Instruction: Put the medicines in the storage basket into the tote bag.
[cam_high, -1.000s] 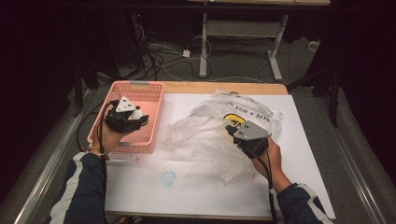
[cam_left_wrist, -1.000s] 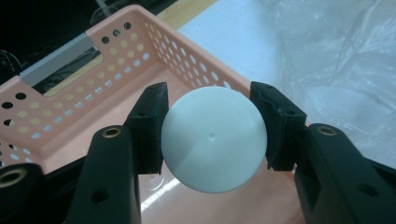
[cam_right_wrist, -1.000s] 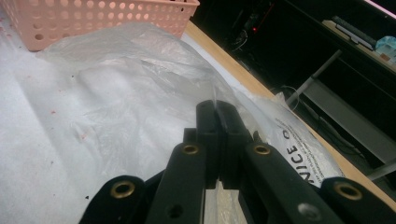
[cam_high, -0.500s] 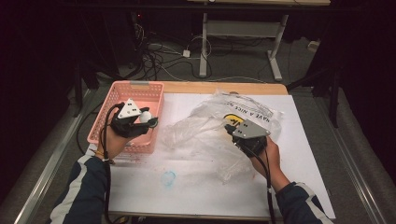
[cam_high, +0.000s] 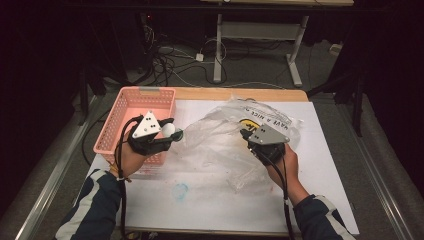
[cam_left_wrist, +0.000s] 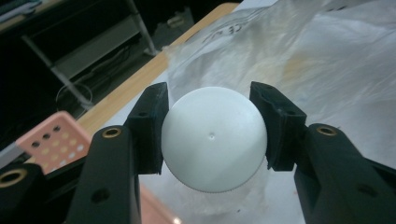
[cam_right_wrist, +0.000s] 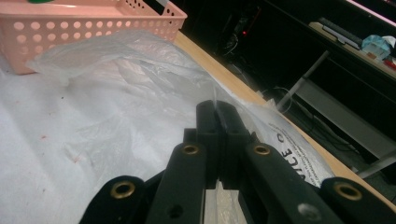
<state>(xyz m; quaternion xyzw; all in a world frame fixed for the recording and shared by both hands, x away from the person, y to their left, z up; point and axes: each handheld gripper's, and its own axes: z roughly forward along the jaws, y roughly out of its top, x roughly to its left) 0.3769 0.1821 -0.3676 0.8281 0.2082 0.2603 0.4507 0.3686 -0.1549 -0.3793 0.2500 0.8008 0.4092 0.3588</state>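
My left gripper (cam_high: 172, 134) holds a white ball (cam_left_wrist: 214, 138), one jaw pressed on each side of it. From above, the ball (cam_high: 169, 130) hangs over the right edge of the pink basket (cam_high: 131, 107), which sits on the table at about ten o'clock from the middle of the white sheet (cam_high: 215, 200). In the left gripper view a corner of the basket (cam_left_wrist: 51, 144) shows at eight o'clock and the clear plastic bag (cam_left_wrist: 327, 65) spreads from twelve to three o'clock behind the ball.

My right gripper (cam_high: 245, 134) has its jaws pressed together on a fold of the bag (cam_high: 220, 145), at the bag's middle, roughly three o'clock from the ball. In the right gripper view the thin film stands up between the closed jaw tips (cam_right_wrist: 217, 109), the bag (cam_right_wrist: 116, 79) lies crumpled over the sheet, and the basket (cam_right_wrist: 70, 23) stands at eleven o'clock. Black printed letters (cam_high: 267, 119) mark the bag just beyond my right gripper, near the table's wooden far edge (cam_high: 240, 94).
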